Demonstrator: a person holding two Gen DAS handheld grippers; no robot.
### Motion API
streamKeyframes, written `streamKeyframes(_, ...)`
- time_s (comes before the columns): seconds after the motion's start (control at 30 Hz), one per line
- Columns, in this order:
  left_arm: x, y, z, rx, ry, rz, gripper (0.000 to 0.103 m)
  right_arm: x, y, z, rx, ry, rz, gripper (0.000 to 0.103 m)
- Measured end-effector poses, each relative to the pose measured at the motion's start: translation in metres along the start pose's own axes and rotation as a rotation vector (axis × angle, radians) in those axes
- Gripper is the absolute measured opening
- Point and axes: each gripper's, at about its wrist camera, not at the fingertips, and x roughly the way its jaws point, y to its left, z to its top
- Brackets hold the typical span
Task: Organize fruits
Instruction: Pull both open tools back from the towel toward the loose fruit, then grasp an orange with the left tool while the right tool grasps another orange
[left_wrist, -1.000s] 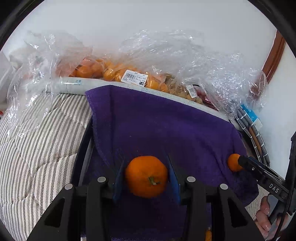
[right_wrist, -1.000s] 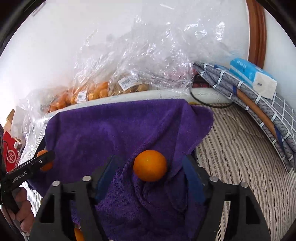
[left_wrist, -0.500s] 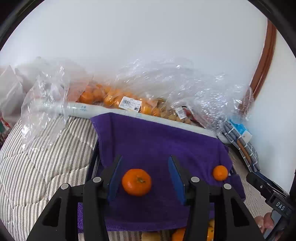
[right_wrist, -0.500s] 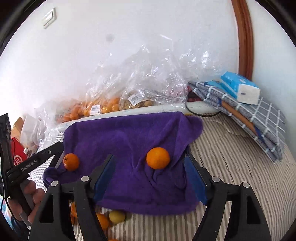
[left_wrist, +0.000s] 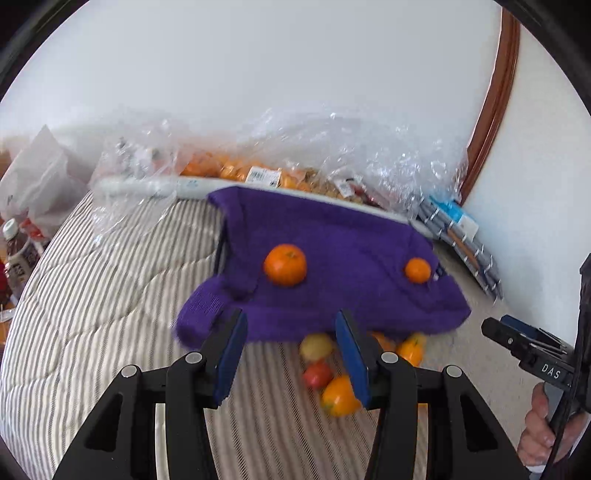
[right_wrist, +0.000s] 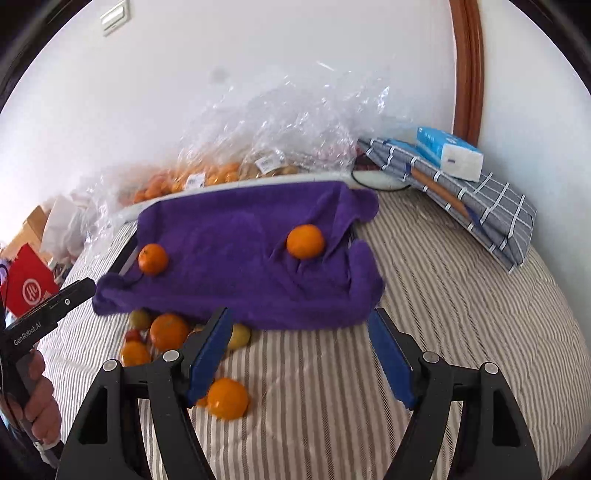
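Striped bedding – oranges (left_wrist: 285, 264) on towel (left_wrist: 332, 295), beyond both empty grippers (left_wrist: 290, 345)

- Towel (right_wrist: 251, 258) lies on the striped bedcover (right_wrist: 461, 314).
- Two oranges rest on the towel, one left (right_wrist: 153, 259), one right (right_wrist: 305, 241), well apart.
- Loose fruit (right_wrist: 168, 332) lies before the towel's near left edge.
- Plastic bags (right_wrist: 258, 147) stand behind, against the wall.
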Motion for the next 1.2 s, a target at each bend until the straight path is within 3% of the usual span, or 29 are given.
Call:
streamKeyframes(0.1,-0.003,0.011,-0.016,0.001,0.049,0.027,0.048,-0.004,0.011,-0.019,-0.012,0.006,0.033,0.074)
streamKeyframes(0.23,-0.003,0.02,-0.035,0.016,0.089,0.051,0.048,-0.001,0.027,-0.042,-0.046,0.028,0.042,0.064)
streamKeyframes(0.37,0.001,0.023,-0.044,0.011,0.119,0.026,0.048,0.007,0.033,-0.053,-0.046,0.072,0.083,0.058)
streamKeyframes(0.47,0.006,0.025,-0.049,0.005,0.136,0.015,0.048,0.014,0.037,-0.059,-0.062,0.089,0.066,0.05)
streamKeyframes(0.83,0.01,0.021,-0.049,0.006,0.146,-0.012,0.048,0.045,0.025,-0.049,-0.012,0.122,0.064,0.045)
streamKeyframes(0.9,0.01,0.018,-0.048,0.006,0.154,-0.01,0.048,0.049,0.025,-0.046,-0.015,0.126,0.058,0.036)
streamKeyframes(1.07,0.018,0.005,-0.04,-0.03,0.195,-0.095,0.048,0.045,0.019,-0.047,-0.048,0.112,0.052,0.033)
streamKeyframes(1.2,0.027,-0.015,-0.039,0.003,0.205,-0.11,0.047,0.038,0.004,-0.05,-0.045,0.097,0.026,0.033)
